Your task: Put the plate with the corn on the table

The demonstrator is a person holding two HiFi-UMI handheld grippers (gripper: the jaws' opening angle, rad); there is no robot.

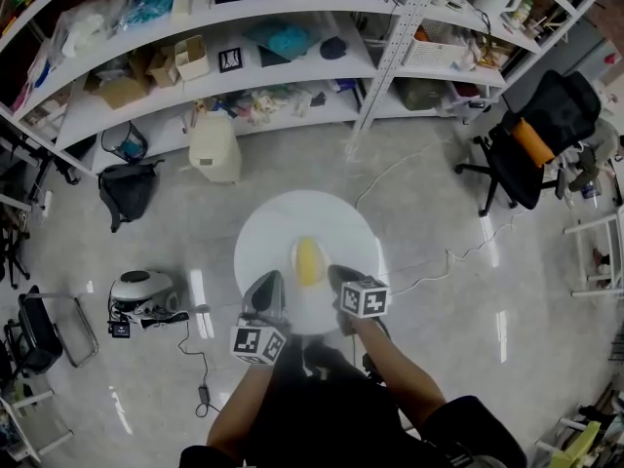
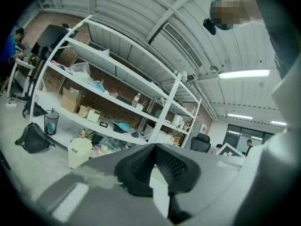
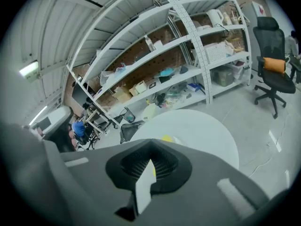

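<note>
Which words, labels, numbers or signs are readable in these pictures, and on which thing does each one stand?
No word or number is readable anywhere.
Left marker cube, right marker cube, card on the shelf: black-and-white square patterns only, no letters.
Cardboard boxes: any print too small to read.

Grey left hand-held gripper (image 1: pixel 265 287), grey right hand-held gripper (image 1: pixel 341 279), black-and-white marker cubes (image 1: pixel 257 342), black ribbed pads (image 3: pixel 165 166), black clothing (image 1: pixel 322 412)

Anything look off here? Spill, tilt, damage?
Nothing stands out. The corn lies whole on the plate, nothing spilled on the round table. The left gripper and the right gripper each pinch the plate's rim. Whether the plate is level can't be told.
</note>
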